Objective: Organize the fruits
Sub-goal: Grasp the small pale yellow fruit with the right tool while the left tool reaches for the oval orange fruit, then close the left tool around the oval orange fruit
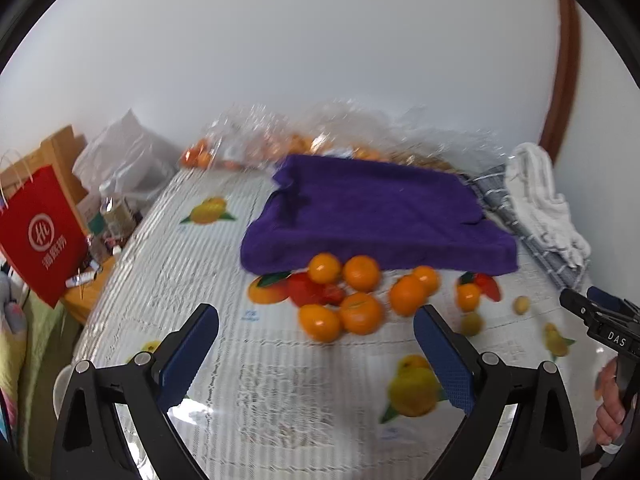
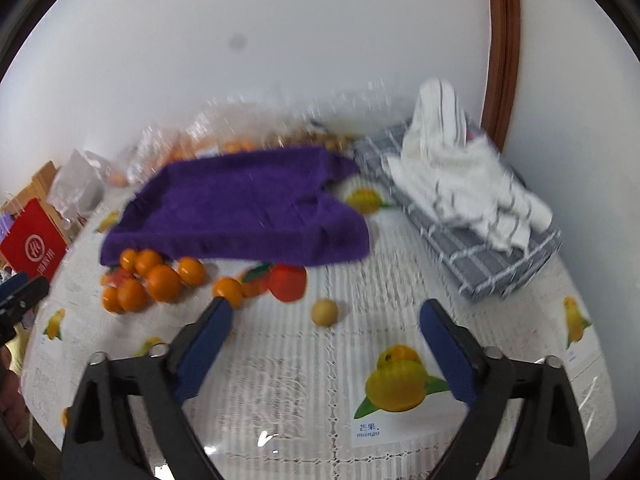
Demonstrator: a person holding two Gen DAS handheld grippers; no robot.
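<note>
both grippers' fingers wide, nothing held; tablecloth print reads "mango", right gripper marked "das"

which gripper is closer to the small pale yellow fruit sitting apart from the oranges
Right. The right gripper has the pale yellow fruit straight ahead between its open jaws; the left gripper faces the orange pile, with that fruit off to its right.

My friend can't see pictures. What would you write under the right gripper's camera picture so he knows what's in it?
An open blue-padded right gripper holds nothing above a fruit-print white tablecloth, near a small round yellowish fruit. Behind it, loose round oranges sit by the edge of a folded purple towel, with a white striped cloth on the right.
</note>
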